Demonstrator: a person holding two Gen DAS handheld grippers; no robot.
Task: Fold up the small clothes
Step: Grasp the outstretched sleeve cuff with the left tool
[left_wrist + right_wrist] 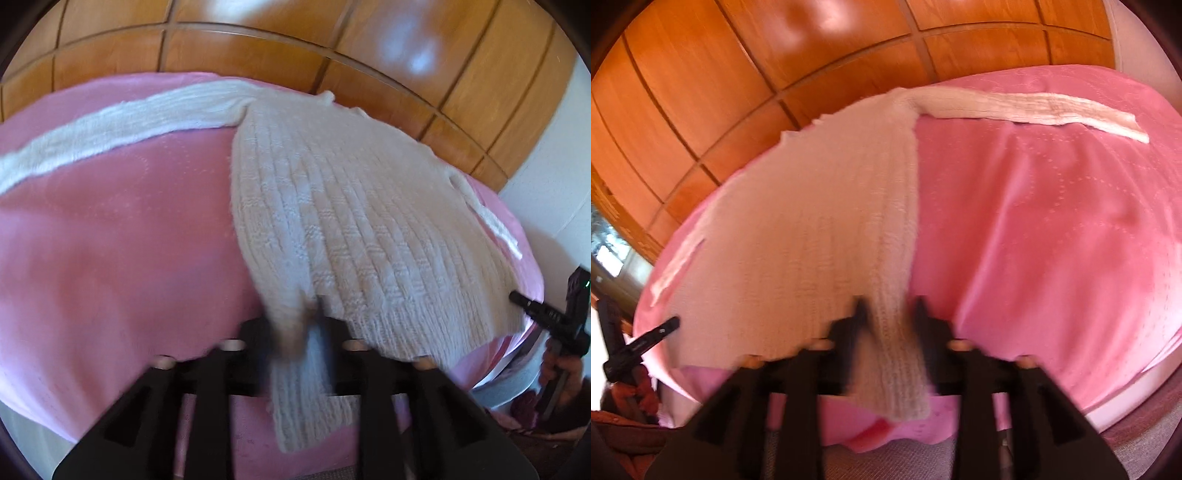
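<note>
With the white knitted sweater (362, 221) spread on the pink bed (110, 240), each hand-held gripper, left (299, 328) and right (890, 317), straddles a hem corner, jaws parted, apparently ready to fold.

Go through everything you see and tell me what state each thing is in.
White knitted sweater: laid flat on the bed, sleeves spread outward, hem corners hanging over the near edge.
Pink bedspread: spread smooth.
Left gripper: partly open, hem corner between its fingers.
Right gripper: partly open, hem corner between its fingers.
</note>
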